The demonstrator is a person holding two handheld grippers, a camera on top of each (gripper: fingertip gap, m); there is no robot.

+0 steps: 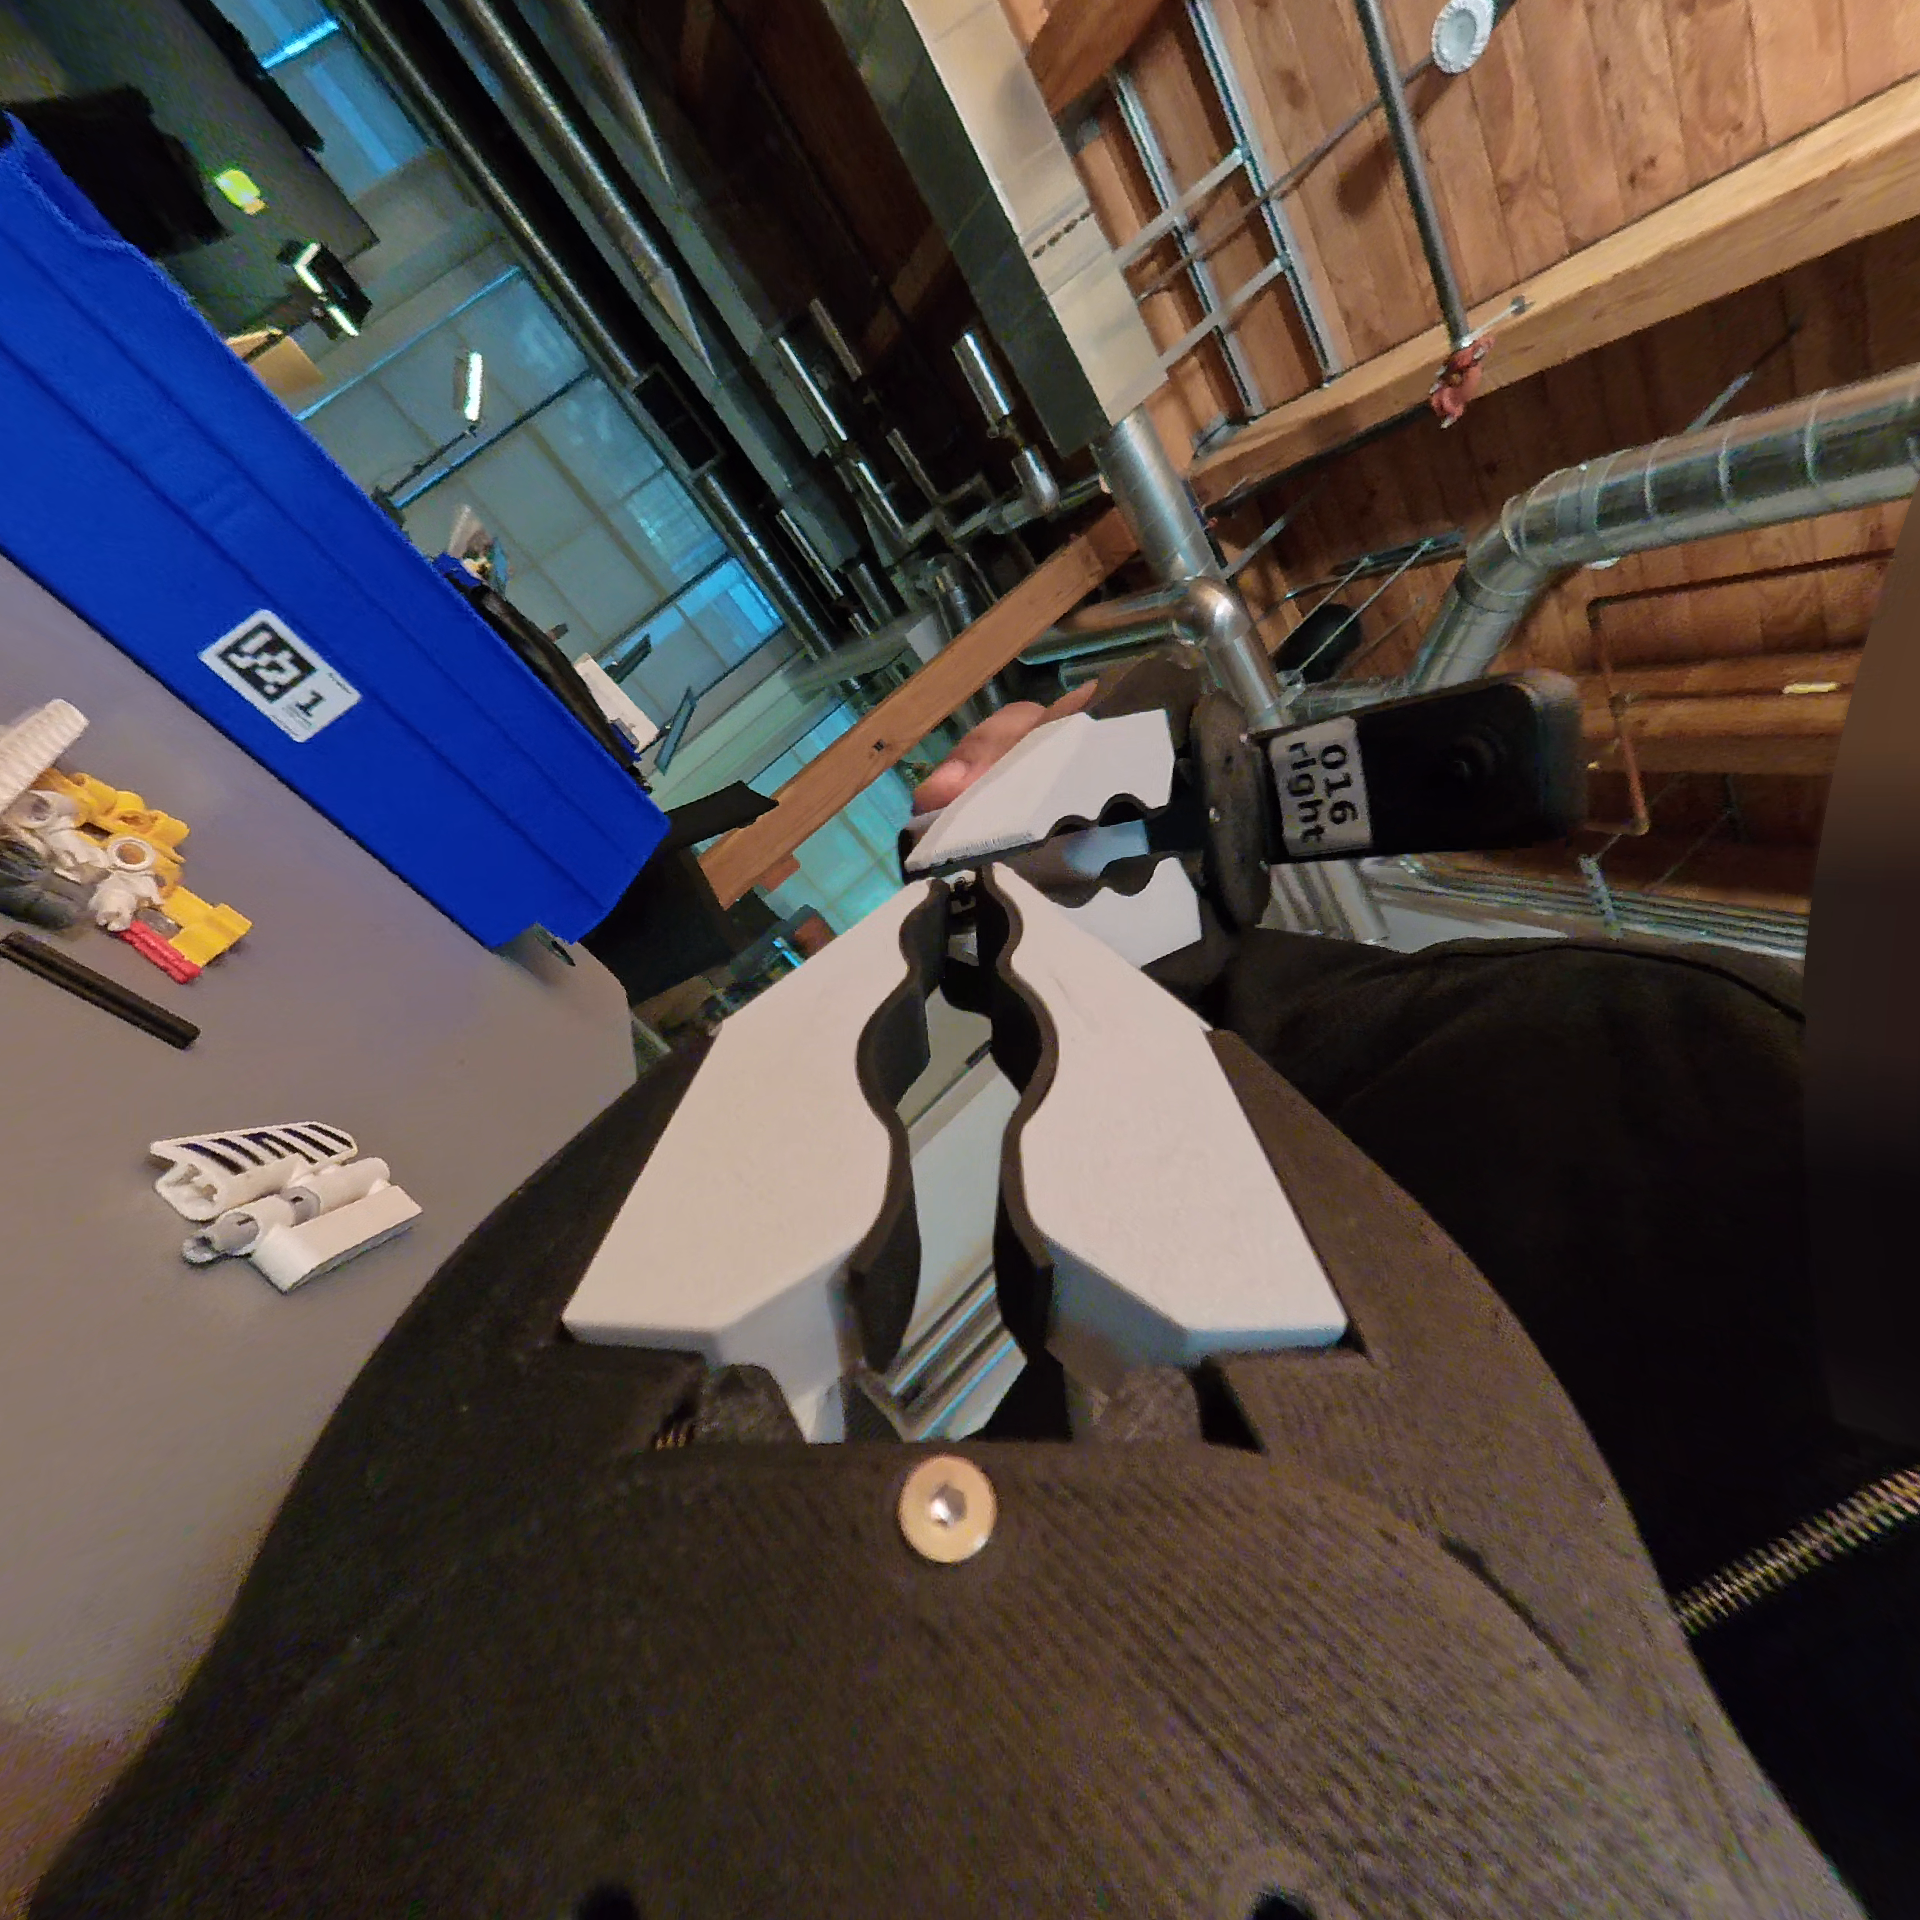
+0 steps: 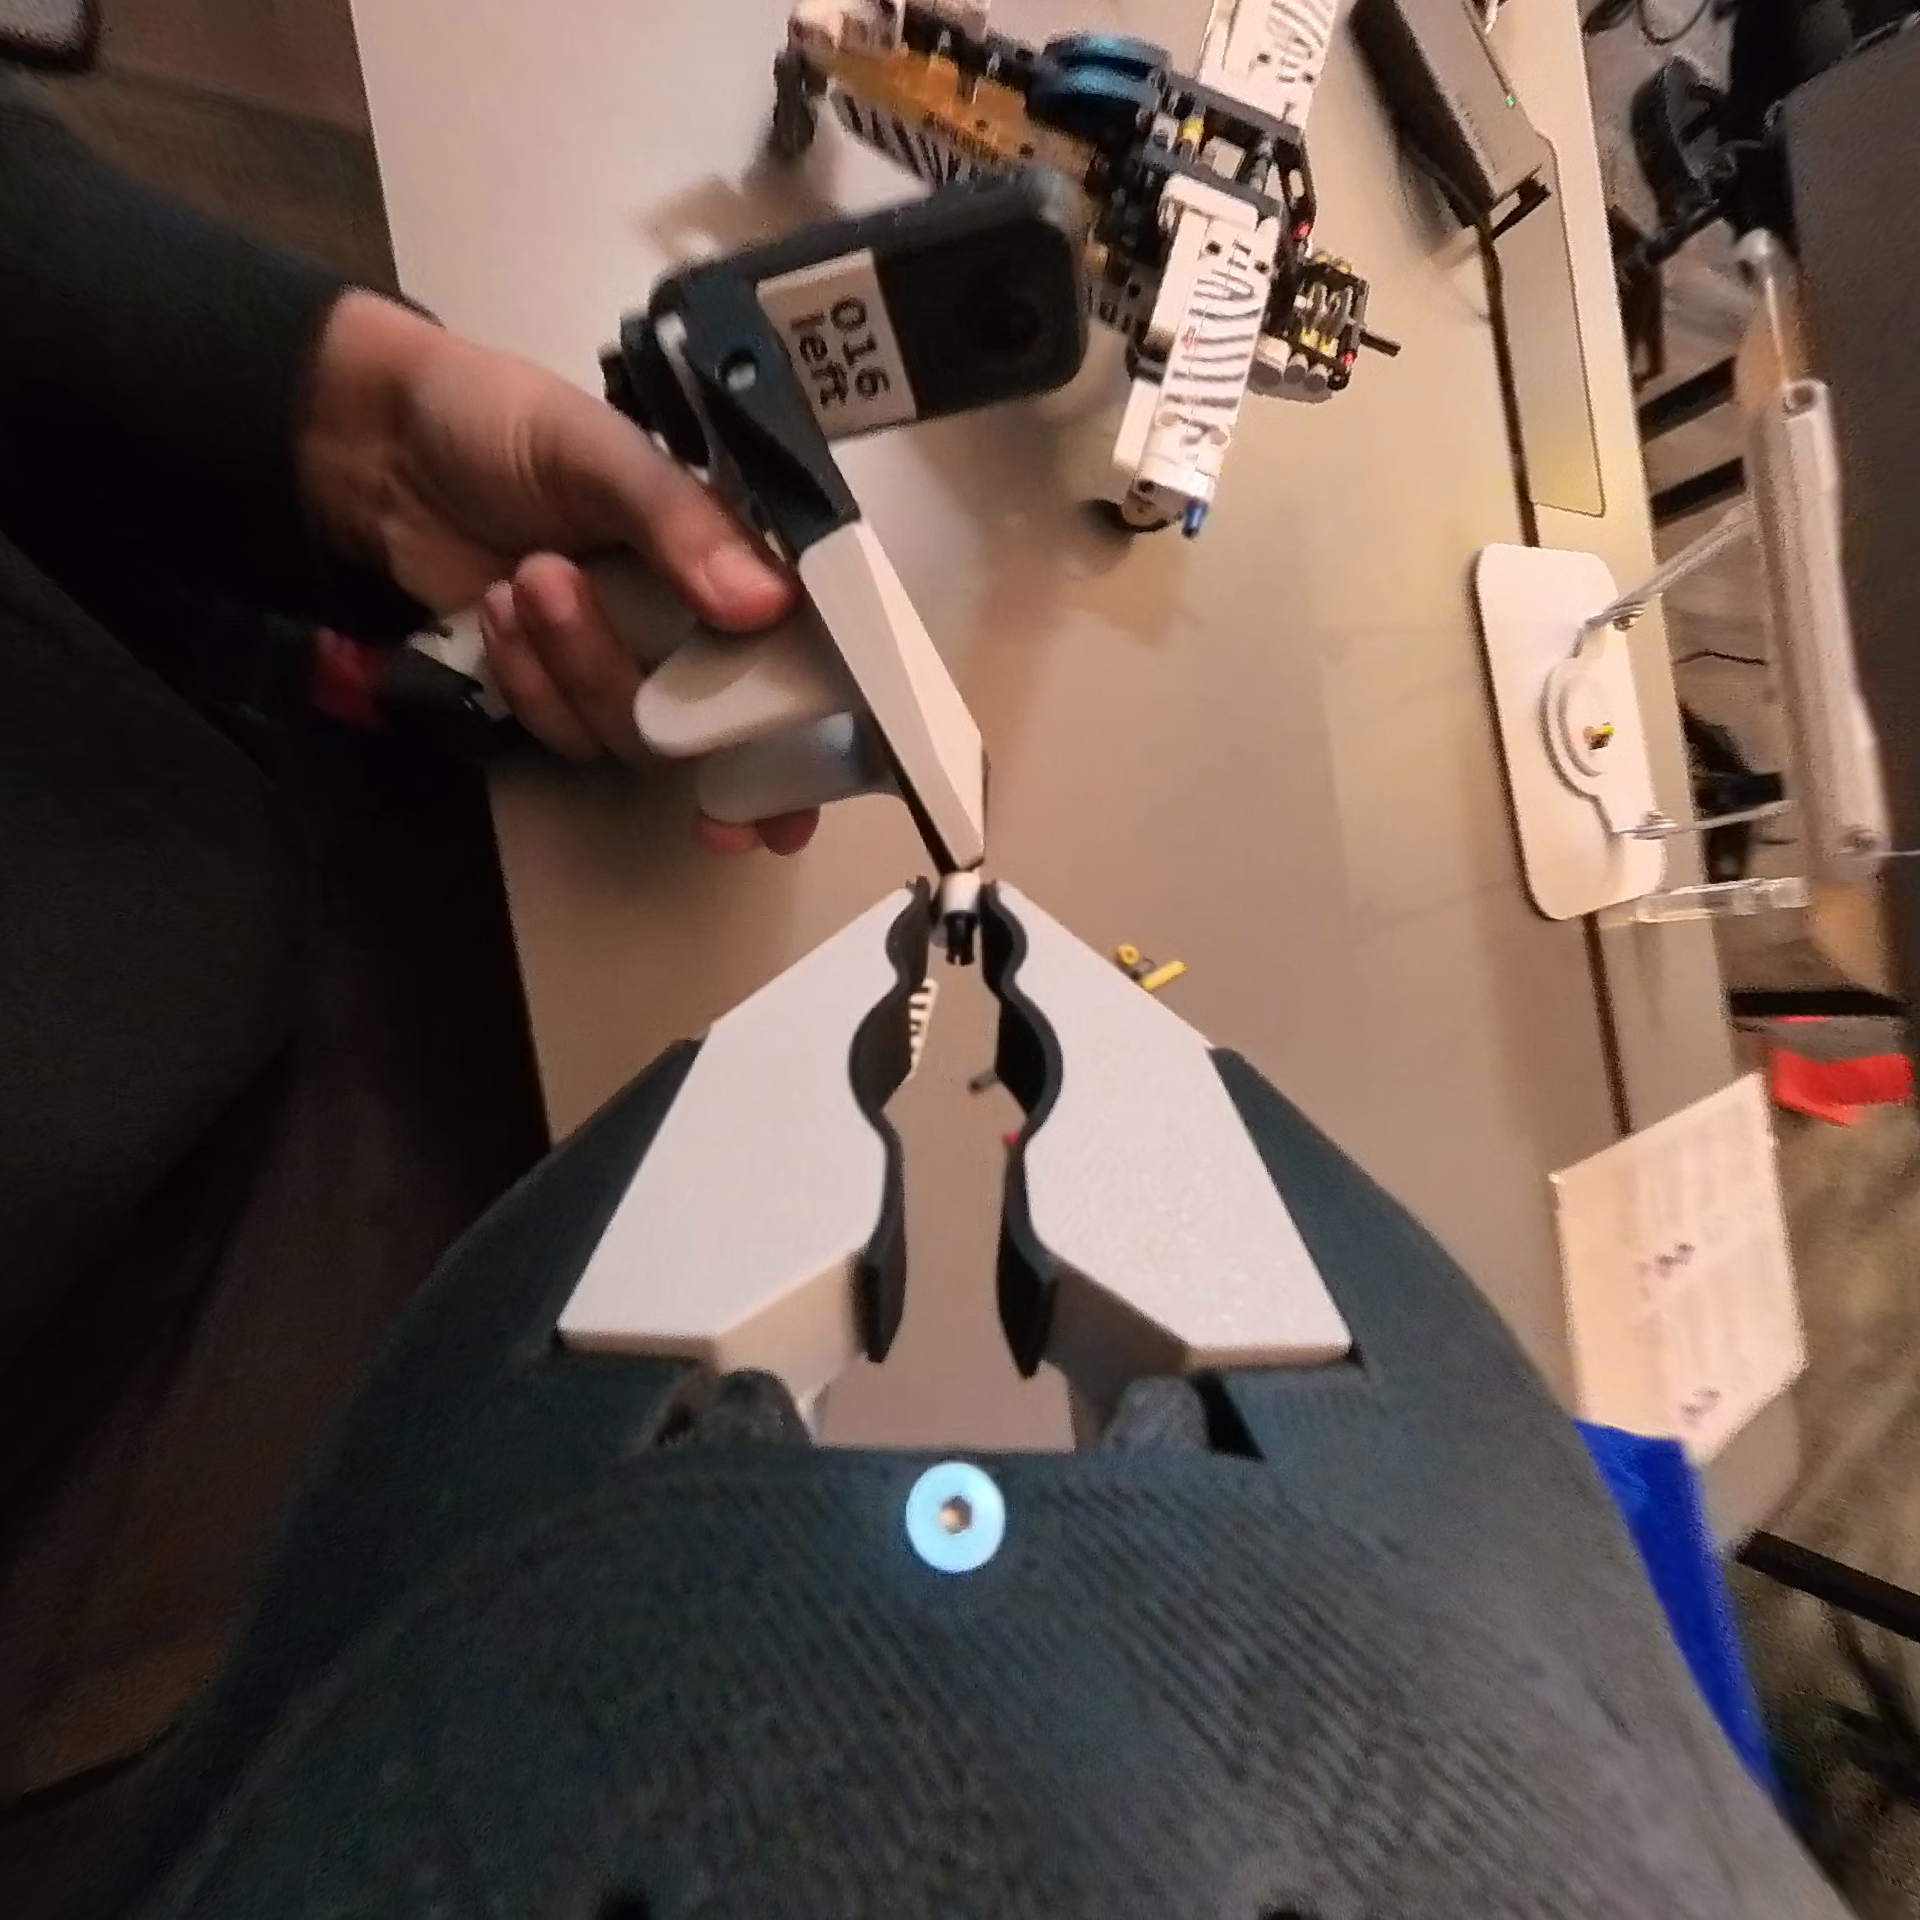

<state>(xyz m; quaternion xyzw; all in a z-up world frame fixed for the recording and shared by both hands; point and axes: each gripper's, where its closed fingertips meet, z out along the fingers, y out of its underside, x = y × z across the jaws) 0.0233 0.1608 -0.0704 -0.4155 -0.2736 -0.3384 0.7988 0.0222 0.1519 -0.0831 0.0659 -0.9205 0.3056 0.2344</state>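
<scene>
grey tabletop [image 2: 1299, 790] lies beneath both claws, wooden ceiling and metal ducts [image 1: 1683, 499] above. right claw [image 2: 956, 920] pinches a small white-and-black peg [image 2: 958, 914] at its tips. left claw [image 1: 961, 899], tips pressed together, meets that peg end-on; whether it grips it i cannot tell. a half-built toy model [image 2: 1195, 260] sits beyond, loose pieces [image 1: 114, 862] and a blue bin [image 1: 312, 582] left of the left claw.

Workshop: exposed ducts [image 1: 1662, 499], parts bin [image 1: 312, 540], worktable [image 2: 1247, 675].
</scene>
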